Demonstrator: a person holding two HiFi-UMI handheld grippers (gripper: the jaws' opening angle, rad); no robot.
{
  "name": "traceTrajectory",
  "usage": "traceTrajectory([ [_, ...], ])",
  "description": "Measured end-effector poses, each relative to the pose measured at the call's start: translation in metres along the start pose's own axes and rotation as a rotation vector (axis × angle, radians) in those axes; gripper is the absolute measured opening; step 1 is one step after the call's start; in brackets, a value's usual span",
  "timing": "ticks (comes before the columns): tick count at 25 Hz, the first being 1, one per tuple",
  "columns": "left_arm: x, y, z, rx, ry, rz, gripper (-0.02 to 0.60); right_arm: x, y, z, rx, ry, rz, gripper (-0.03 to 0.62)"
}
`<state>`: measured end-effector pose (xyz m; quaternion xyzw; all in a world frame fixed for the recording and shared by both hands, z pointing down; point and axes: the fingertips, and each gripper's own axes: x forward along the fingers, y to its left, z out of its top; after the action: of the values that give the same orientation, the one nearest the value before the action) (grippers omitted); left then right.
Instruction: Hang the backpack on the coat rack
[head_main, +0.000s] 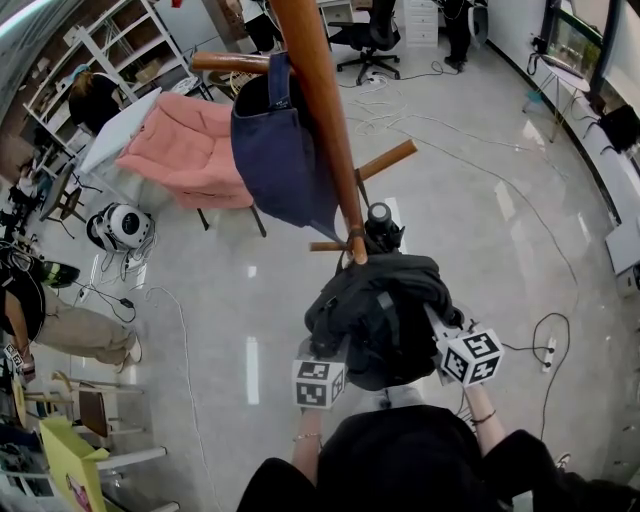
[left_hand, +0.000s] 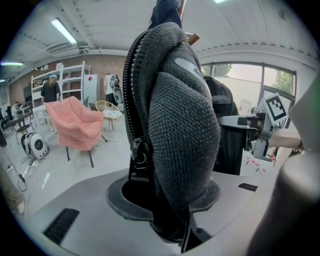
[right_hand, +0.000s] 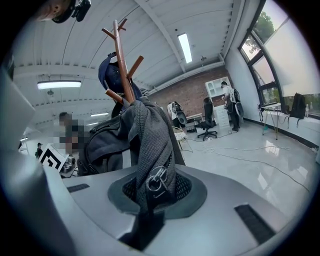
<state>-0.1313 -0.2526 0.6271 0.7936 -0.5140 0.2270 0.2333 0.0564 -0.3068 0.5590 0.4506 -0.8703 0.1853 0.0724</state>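
A dark grey backpack hangs bunched between my two grippers, just below and in front of the wooden coat rack. My left gripper is shut on a thick padded fold of the backpack beside its zipper. On the other side, my right gripper is shut on a knit fold of the backpack with a metal zipper pull. The top of the pack sits against a short lower peg; whether it rests on the peg is hidden. A navy bag hangs from an upper peg.
A pink armchair stands left of the rack, with a white round device on the floor nearby. Cables run across the glossy floor. A seated person is at the left edge, shelves and an office chair further back.
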Motion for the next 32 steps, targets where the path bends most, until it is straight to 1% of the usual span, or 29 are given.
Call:
traceTrajectory([
  [7,0.015,0.012,0.004,-0.002,-0.059,0.054,0.173,0.011,-0.006,-0.003,-0.018,-0.054,0.003,0.053],
  [13,0.025,0.020,0.006,0.004,-0.096,0.089,0.193,0.021,-0.009,-0.006,-0.037,-0.054,-0.013,0.075],
  [19,0.032,0.028,0.007,-0.006,-0.101,0.106,0.231,0.028,-0.015,-0.008,0.015,-0.059,-0.017,0.123],
  [23,0.033,0.033,0.009,-0.022,-0.114,0.132,0.263,0.030,-0.017,-0.004,0.037,-0.068,-0.013,0.181],
  [27,0.024,0.037,0.013,-0.063,-0.168,0.152,0.328,0.023,-0.015,0.003,0.048,-0.112,0.012,0.234],
  [29,0.016,0.039,0.018,-0.072,-0.201,0.152,0.342,0.019,-0.011,0.008,0.034,-0.131,0.029,0.243],
  [32,0.002,0.043,0.028,-0.067,-0.238,0.158,0.344,0.013,-0.003,0.012,0.003,-0.140,0.050,0.250],
])
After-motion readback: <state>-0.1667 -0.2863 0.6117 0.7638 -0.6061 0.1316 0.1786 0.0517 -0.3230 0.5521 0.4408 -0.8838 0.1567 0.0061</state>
